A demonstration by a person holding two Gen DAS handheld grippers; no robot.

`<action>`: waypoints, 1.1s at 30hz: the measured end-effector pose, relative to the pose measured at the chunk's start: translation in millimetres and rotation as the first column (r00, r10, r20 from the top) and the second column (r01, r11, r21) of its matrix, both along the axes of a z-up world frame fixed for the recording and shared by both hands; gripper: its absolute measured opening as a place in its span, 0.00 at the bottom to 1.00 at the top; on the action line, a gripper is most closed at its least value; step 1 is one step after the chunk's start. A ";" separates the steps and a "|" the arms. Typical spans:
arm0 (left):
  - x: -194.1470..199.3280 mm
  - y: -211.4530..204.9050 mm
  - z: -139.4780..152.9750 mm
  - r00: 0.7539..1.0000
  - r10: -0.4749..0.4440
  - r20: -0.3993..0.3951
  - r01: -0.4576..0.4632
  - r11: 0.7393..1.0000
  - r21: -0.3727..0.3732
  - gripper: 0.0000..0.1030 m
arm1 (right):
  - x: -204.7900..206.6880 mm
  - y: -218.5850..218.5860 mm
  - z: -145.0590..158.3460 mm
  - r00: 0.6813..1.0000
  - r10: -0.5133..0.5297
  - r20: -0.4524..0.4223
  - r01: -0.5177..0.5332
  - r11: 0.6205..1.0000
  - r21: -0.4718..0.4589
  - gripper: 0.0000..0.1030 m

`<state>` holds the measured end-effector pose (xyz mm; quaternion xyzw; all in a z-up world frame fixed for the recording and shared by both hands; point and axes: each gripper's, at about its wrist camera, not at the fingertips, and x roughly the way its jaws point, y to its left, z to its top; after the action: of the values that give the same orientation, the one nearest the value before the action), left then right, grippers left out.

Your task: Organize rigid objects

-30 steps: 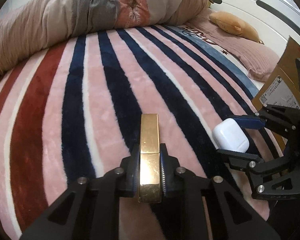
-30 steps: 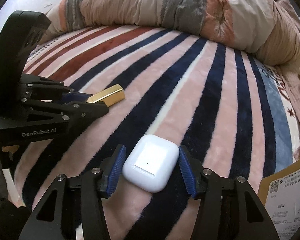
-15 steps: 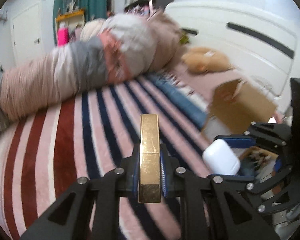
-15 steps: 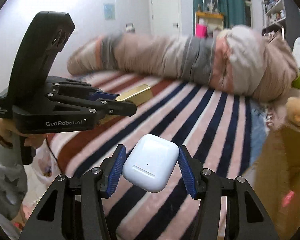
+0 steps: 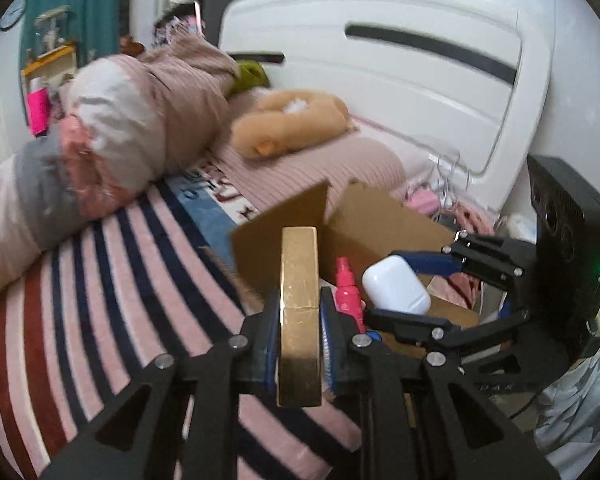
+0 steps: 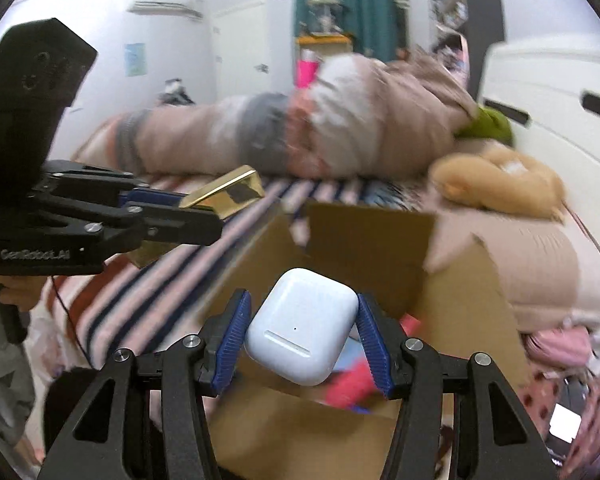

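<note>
Progress looks roughly midway: a shiny gold rectangular bar [image 5: 300, 320] is clenched in the left tool [image 5: 299, 334], a glossy white earbud case [image 6: 302, 330] in the right tool [image 6: 300, 338]. Both are carried above the open brown cardboard box [image 6: 456, 280], where a pink bottle [image 5: 347, 286] is already stowed, so dropping them in is what's left.

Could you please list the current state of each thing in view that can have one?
left gripper: shut on the gold bar, held in the air.
gold bar: clamped between the pads, off the bed.
right gripper: shut on the white earbud case.
white earbud case: lid closed, held above the cardboard box.
cardboard box: flaps open, pink bottle inside.
</note>
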<state>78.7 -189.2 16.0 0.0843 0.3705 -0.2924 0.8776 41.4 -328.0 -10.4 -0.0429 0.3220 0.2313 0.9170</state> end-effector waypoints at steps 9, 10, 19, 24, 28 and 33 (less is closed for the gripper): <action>28.9 -43.8 -31.0 0.999 -0.017 -0.045 0.020 0.997 0.071 0.15 | 21.2 -31.9 -32.7 0.998 -0.009 -0.067 0.008 1.000 -0.013 0.49; 30.0 -45.1 -32.7 0.999 -0.015 -0.047 0.018 0.997 0.079 0.15 | 22.6 -32.2 -33.7 0.998 -0.009 -0.065 0.008 1.000 -0.016 0.49; 25.1 -34.1 -24.4 1.000 0.008 -0.016 -0.007 0.997 0.071 0.39 | 23.8 -30.2 -32.5 0.998 0.003 -0.059 -0.003 1.000 -0.009 0.54; 7.7 -17.1 -5.7 0.999 0.035 0.038 -0.036 0.999 0.023 0.59 | 18.8 -31.2 -23.2 0.999 0.006 -0.047 -0.005 1.000 0.008 0.59; -17.2 2.5 16.9 0.984 0.115 0.137 -0.114 0.993 -0.018 0.79 | 14.2 -30.7 -5.9 0.999 0.048 -0.012 -0.048 0.997 0.054 0.73; -46.6 32.5 34.0 0.939 0.262 0.223 -0.257 0.965 -0.052 0.84 | 6.2 -28.2 17.6 0.994 0.088 0.069 -0.094 0.991 0.092 0.92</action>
<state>32.1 -156.7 50.0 0.0582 0.2718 -0.1666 0.9460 47.6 -356.2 7.2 -0.0216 0.2784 0.2865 0.9165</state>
